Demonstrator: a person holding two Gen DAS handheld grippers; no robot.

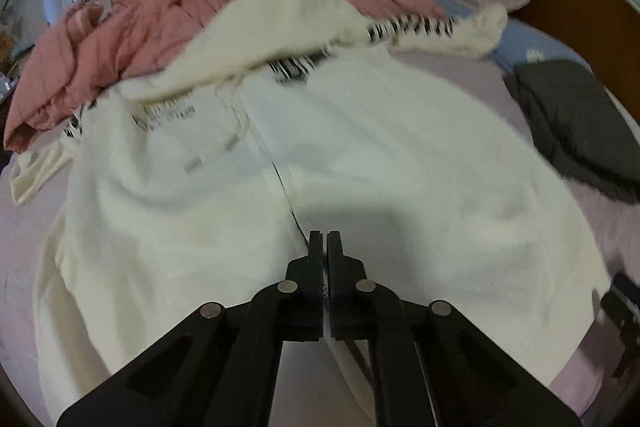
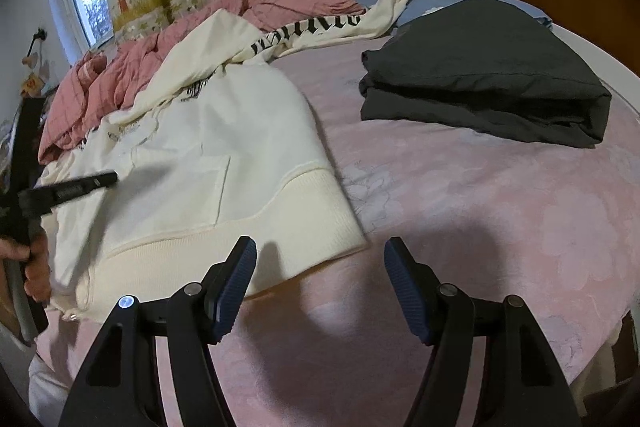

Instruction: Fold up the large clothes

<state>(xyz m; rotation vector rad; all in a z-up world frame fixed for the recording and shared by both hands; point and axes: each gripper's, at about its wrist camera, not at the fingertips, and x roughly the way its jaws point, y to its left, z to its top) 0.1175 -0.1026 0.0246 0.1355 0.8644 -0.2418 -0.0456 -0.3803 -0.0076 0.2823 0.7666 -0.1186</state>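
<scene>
Left tool [image 1: 324,239] clenched, nothing visibly pinched, above the hoodie [image 1: 360,155], likely to smooth it; right tool [image 2: 320,263] released beside its hem.

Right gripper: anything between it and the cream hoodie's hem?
Nothing visible. The right gripper stands open over bare pink bedspread, with the cream hoodie hem just to its left. The folded dark garment lies farther away.
</scene>
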